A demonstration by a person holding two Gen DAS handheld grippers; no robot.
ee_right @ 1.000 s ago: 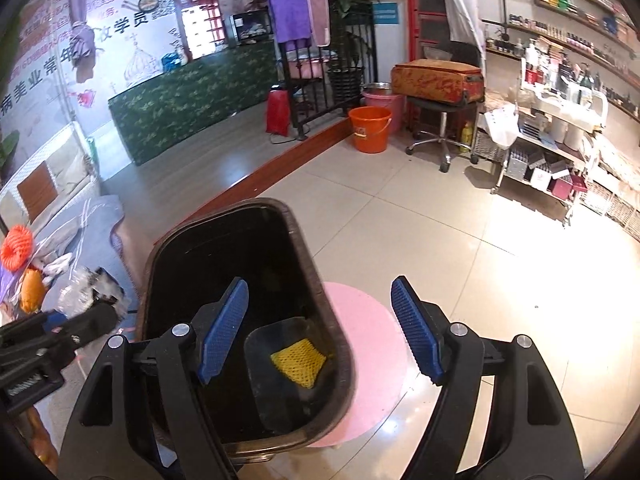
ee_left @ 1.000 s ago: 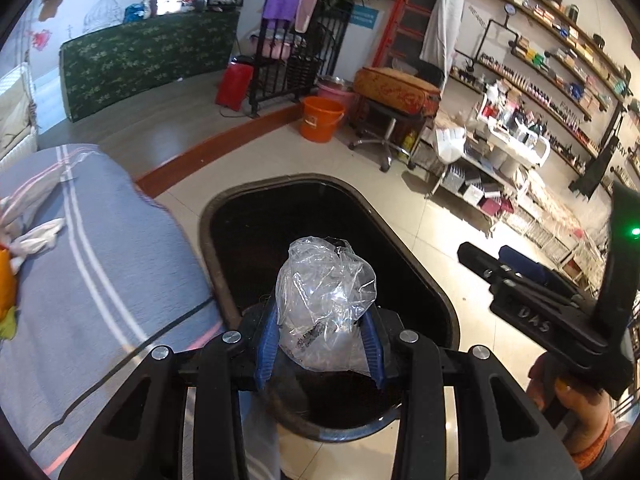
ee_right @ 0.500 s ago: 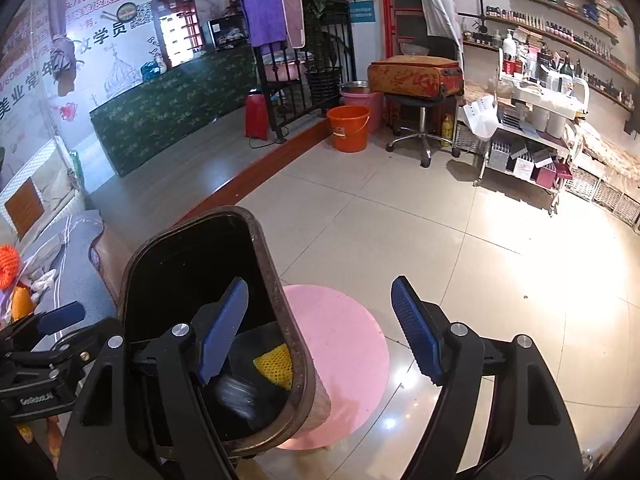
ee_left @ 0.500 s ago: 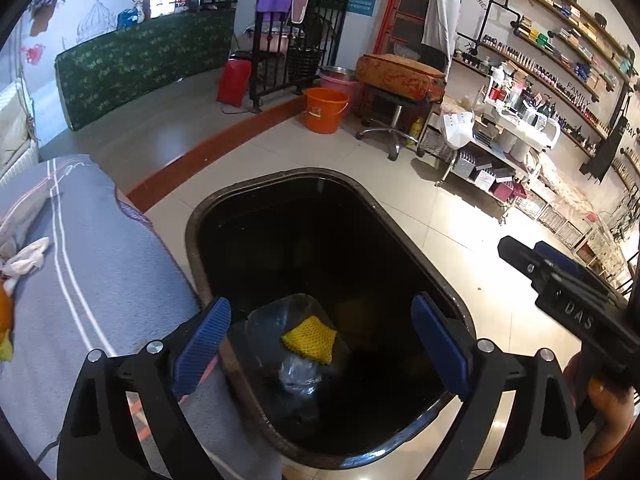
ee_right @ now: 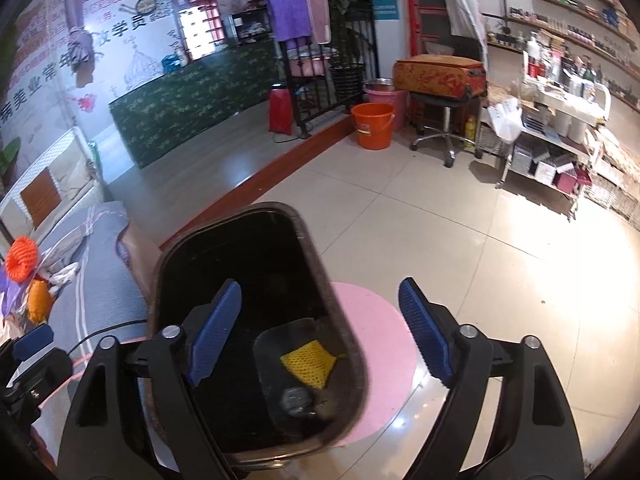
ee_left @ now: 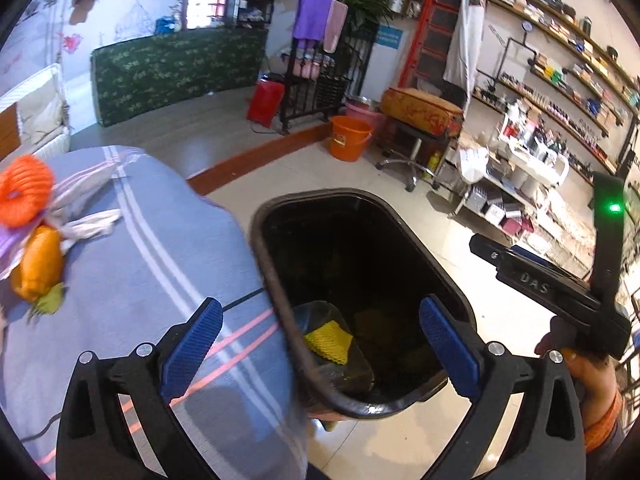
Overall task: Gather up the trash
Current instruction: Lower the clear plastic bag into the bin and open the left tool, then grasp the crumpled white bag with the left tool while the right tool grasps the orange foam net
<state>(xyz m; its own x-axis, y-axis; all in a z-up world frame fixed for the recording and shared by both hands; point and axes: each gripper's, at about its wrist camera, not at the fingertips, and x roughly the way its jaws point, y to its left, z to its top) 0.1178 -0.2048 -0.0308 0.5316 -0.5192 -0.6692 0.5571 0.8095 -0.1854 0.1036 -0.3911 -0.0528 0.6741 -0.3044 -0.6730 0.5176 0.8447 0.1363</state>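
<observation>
Partly done, by the look of it. Yellow net (ee_right: 307,363) and a crumpled clear wrapper (ee_right: 297,400) already at the bottom of the bin (ee_left: 276,280), seen in both wrist views. Still left on the striped cloth (ee_left: 132,264), well apart from the bin: orange net (ee_left: 25,197), orange-yellow lump (ee_left: 39,264) with a green bit beside it, white scrap (ee_left: 94,224). Purple piece at the frame edge, too cut off to identify.

Left gripper (ee_left: 320,344) jaws opening, nothing between the pads, astride the bin's near rim. Right gripper (ee_right: 320,326) jaws opening too, empty, over the bin mouth.

Bin: black inside, brown rim, upright on the tile, pink mat (ee_right: 372,344) under it, tight against the cloth edge.
</observation>
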